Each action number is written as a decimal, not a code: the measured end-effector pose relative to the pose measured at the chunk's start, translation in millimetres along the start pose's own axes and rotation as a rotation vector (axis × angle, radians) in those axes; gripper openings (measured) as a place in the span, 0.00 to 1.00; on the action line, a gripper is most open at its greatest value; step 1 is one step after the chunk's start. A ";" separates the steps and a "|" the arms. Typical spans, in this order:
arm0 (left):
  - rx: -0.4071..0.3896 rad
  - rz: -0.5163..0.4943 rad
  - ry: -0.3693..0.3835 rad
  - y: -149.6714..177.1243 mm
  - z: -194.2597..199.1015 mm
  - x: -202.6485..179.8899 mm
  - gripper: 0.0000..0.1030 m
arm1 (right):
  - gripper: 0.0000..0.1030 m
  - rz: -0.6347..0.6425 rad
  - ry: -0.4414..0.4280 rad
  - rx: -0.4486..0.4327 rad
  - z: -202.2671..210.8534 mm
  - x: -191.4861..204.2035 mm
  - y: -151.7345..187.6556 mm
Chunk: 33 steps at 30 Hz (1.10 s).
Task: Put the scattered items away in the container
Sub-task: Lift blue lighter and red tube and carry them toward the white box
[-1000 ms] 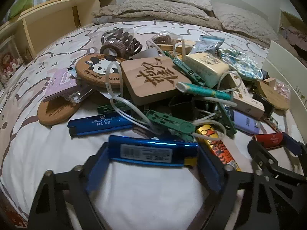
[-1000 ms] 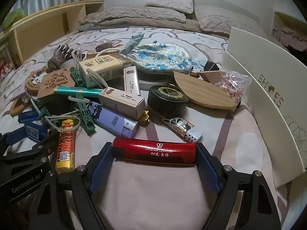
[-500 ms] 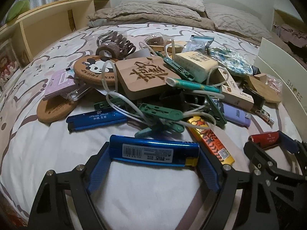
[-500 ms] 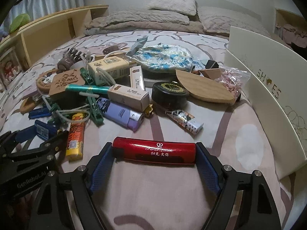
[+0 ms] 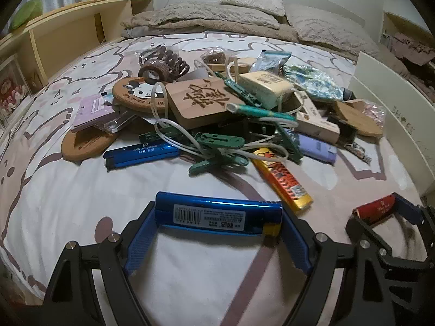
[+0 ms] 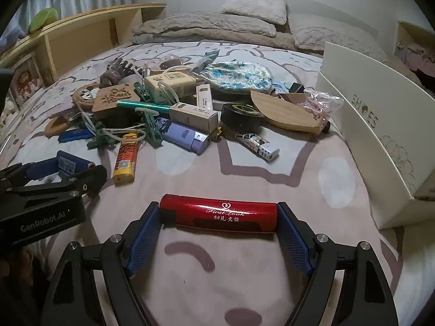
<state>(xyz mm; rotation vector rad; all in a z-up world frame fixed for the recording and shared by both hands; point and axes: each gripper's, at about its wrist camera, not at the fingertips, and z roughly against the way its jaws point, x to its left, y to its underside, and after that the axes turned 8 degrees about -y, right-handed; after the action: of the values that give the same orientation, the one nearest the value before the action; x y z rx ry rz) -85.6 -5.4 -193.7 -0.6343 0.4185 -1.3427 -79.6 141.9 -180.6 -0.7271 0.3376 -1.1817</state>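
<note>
Blue lighter (image 5: pixel 218 213) clamped crosswise in left gripper (image 5: pixel 217 217); red lighter (image 6: pixel 218 215) likewise, right gripper (image 6: pixel 217 217).

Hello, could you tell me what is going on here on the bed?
A person is tidying a heap of small things off the bed with a gripper in each hand. The left gripper is shut on a blue lighter, held by its ends; the right gripper is shut on a red lighter the same way. The white shoe box stands to the right. The rest of the pile has not been cleared yet.
</note>
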 end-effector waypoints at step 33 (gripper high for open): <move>-0.154 0.029 0.124 -34.5 85.6 -2.6 0.82 | 0.81 0.031 -0.016 -0.207 94.8 -9.5 -38.9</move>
<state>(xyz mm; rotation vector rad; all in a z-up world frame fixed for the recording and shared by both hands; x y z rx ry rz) -59.5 9.2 -106.4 -0.6714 0.6336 -1.3353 -54.5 175.1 -86.5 -0.9069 0.4609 -1.1218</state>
